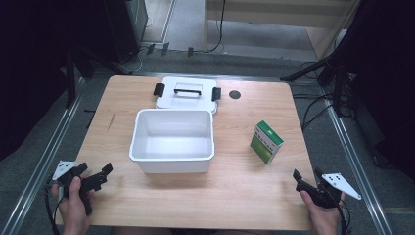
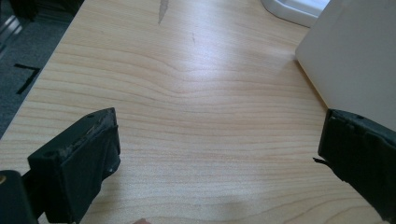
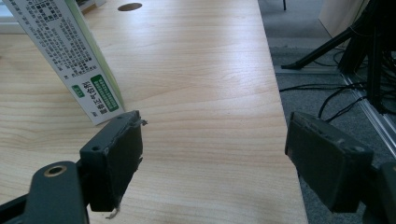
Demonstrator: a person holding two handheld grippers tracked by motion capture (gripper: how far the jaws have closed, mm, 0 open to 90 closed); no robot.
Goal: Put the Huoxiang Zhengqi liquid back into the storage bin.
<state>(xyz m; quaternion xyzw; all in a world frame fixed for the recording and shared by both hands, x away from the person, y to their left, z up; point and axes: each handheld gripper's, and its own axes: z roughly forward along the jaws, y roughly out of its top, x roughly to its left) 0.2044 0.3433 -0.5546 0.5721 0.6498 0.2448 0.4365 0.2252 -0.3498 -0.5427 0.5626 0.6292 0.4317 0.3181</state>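
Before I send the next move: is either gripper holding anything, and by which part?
Nothing is held. The left gripper and the right gripper both stand open over bare table, clear of the green-and-white carton and the white bin.

Wooden table (image 1: 244, 196), grey floor (image 1: 29, 161)

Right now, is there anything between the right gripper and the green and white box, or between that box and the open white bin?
Nothing visible. The right gripper is open, with bare table between it and the green and white box. More bare wood separates the box from the white bin, which is open and empty; its lid lies behind it.
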